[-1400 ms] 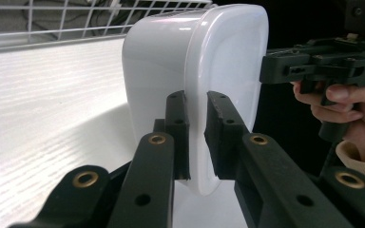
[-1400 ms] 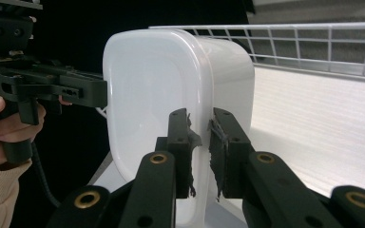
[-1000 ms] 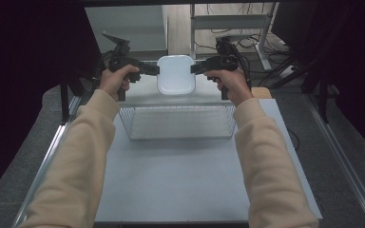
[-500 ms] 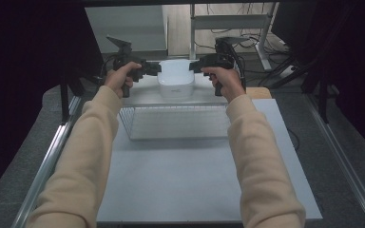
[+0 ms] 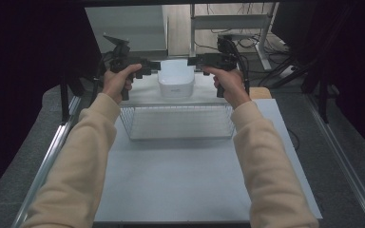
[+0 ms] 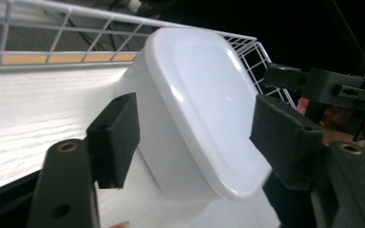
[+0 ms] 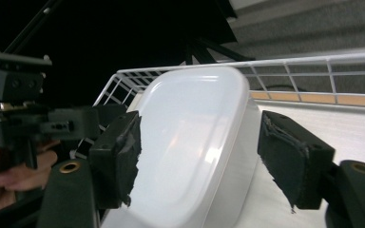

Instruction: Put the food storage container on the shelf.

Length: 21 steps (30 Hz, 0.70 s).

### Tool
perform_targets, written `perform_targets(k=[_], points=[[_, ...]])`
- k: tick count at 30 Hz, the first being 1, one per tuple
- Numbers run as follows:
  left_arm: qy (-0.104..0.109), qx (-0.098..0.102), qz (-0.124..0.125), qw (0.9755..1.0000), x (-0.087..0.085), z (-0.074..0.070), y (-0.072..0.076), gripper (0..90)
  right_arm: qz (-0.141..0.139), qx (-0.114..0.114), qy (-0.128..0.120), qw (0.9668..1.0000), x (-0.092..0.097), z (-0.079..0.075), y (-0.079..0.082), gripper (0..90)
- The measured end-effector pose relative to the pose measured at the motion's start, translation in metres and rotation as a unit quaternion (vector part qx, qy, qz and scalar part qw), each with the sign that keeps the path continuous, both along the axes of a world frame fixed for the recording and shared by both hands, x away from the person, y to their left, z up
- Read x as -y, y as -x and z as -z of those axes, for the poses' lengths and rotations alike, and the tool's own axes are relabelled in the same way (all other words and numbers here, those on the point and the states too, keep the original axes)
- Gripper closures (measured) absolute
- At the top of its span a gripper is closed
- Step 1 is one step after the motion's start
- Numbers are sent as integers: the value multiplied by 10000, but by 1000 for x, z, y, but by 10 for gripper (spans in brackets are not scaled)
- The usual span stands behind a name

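One lidded white box [image 5: 175, 81] in wire basket [image 5: 180, 124], seemingly unclamped between two just-widened tools.

Glossy smooth white plastic box [image 6: 204, 104] sits in a white wire basket [image 5: 178, 122] on a matt tabletop [image 5: 171, 180].

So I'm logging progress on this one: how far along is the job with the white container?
Done: the white container sits in the wire basket, at its far end. In hand: the left hand-held gripper and right hand-held gripper have just been opening, and each gripper's pads now stand apart on either side of the container, off its walls. Left, probably: drawing both grippers back out of the basket.
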<state>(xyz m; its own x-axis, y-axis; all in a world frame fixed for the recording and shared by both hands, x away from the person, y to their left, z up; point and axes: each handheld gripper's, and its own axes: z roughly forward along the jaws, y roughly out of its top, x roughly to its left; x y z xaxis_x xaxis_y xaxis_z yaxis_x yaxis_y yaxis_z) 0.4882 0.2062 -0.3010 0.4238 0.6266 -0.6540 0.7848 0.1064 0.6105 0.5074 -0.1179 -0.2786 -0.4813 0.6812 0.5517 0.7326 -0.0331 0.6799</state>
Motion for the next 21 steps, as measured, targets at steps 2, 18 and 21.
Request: perform_targets(k=[2,18,21], points=[[-48,131,-2,9999,-2,-4,8,316,-119,180,75,9997,4,-3,8,290],[-749,858,-64,9935,-1,-8,64,298,-685,890,673,9914,27,2,47,266],[-847,988,-1,9915,0,-6,78,298,-760,990,665,9900,33,7,62,266]])
